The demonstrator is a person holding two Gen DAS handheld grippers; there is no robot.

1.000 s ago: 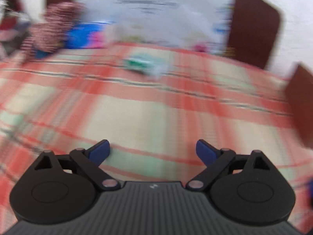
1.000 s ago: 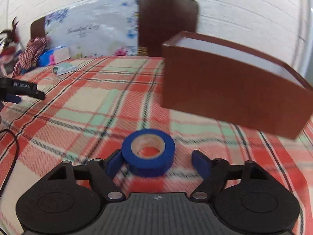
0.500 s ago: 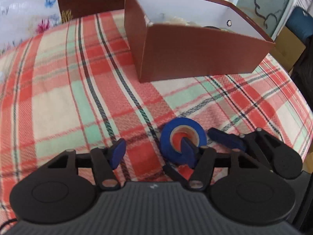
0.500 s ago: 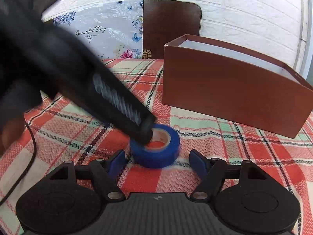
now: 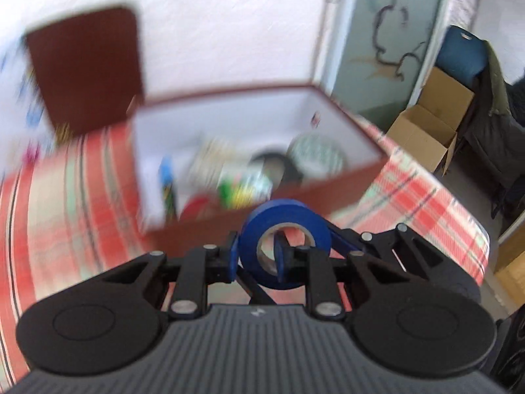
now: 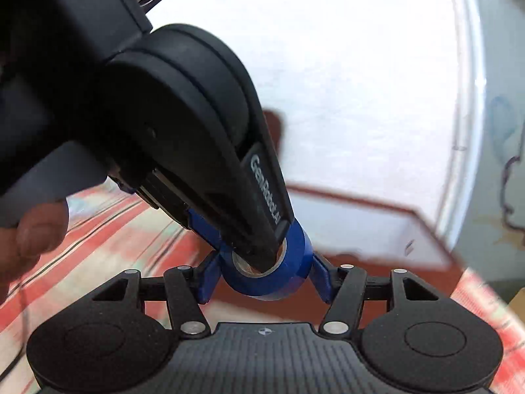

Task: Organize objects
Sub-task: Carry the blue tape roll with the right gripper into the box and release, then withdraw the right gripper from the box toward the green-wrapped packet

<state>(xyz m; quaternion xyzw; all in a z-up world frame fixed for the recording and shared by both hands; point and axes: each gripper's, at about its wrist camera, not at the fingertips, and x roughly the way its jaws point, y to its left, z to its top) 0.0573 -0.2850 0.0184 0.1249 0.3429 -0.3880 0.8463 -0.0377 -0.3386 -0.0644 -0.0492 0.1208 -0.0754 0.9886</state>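
Observation:
A blue tape roll (image 5: pixel 284 223) is lifted off the table, in front of a brown box (image 5: pixel 229 216). My left gripper (image 5: pixel 256 256) is shut on the roll's wall, one finger outside and one inside the hole. My right gripper (image 6: pixel 264 275) is shut on the same roll (image 6: pixel 292 279) across its outer sides. In the right wrist view the left gripper's finger (image 6: pixel 262 190) reaches into the roll's hole from above. The brown box (image 6: pixel 361 203) has a white inside and holds several items, among them a black tape roll (image 5: pixel 279 164) and a round tin (image 5: pixel 316 152).
The table has a red, green and cream plaid cloth (image 5: pixel 65 203). A dark brown chair back (image 5: pixel 85 65) stands behind the box against a white wall. Open cardboard boxes (image 5: pixel 430 121) and a blue chair (image 5: pixel 462 52) stand on the floor to the right.
Both grippers have closed on the blue tape roll and lifted it off the cloth toward the brown box. The left gripper swung in from the far side of the table.

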